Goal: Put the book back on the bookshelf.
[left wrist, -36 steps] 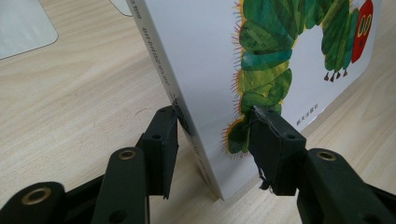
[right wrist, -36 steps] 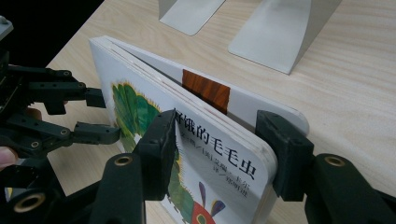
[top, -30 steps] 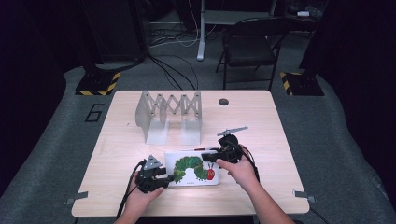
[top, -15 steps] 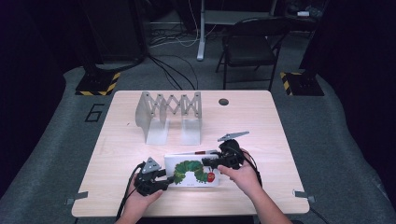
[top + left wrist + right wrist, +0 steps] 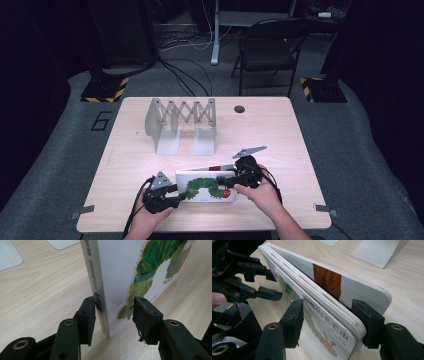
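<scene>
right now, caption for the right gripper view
Right gripper straddling the open edge of an upright board book, jaws just opened; left gripper at the spine end.

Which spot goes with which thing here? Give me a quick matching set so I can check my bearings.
Things:
1. book
2. rack
3. left gripper
4. right gripper

Places:
A. behind the book, on the table's far half
B. at the book's spine end
C. between the two grippers
D. at the book's page-edge end

Pairs: 1-C, 2-A, 3-B, 4-D.

The right gripper's jaws have just been opening, with the book between them.
</scene>
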### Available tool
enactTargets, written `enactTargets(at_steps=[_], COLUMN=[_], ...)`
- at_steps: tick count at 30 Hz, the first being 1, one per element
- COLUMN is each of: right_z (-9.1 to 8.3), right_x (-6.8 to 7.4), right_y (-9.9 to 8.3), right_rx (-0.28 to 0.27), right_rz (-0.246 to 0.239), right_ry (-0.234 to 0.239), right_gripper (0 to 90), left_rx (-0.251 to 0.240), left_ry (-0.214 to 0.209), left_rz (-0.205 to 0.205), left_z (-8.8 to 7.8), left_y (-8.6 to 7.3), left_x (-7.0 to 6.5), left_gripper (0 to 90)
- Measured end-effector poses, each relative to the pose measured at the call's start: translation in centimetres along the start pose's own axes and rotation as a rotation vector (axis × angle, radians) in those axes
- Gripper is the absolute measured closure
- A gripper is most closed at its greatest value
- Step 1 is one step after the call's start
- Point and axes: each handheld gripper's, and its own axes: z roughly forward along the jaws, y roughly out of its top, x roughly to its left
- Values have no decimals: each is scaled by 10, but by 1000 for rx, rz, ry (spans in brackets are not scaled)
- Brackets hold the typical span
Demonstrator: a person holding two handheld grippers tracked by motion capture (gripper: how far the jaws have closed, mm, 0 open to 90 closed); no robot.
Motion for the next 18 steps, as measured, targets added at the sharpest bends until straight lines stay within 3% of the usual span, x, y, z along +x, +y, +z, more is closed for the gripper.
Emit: enactTargets(at_steps=[2,8,14,18], right_z=[0,0,-1,-2], right_x=[1,3,6,8], right_y=[-2,-7,-14,-19], right_rx=[8,14,18,20], right_rz=[-8,-14,-18,-32], right_ry=[5,10,24,29], right_gripper=[433,428,418,413], left_rx=[-11,-4,6,31], left_ry=[-8,-21,-54,-56], left_rz=[-17,3,-13,8], left_z=[0,-2,-3,-2], left_y=[-1,-2,-4,-4], left_x=[-1,-1,-1,-1], left_gripper=[532,529,527,518])
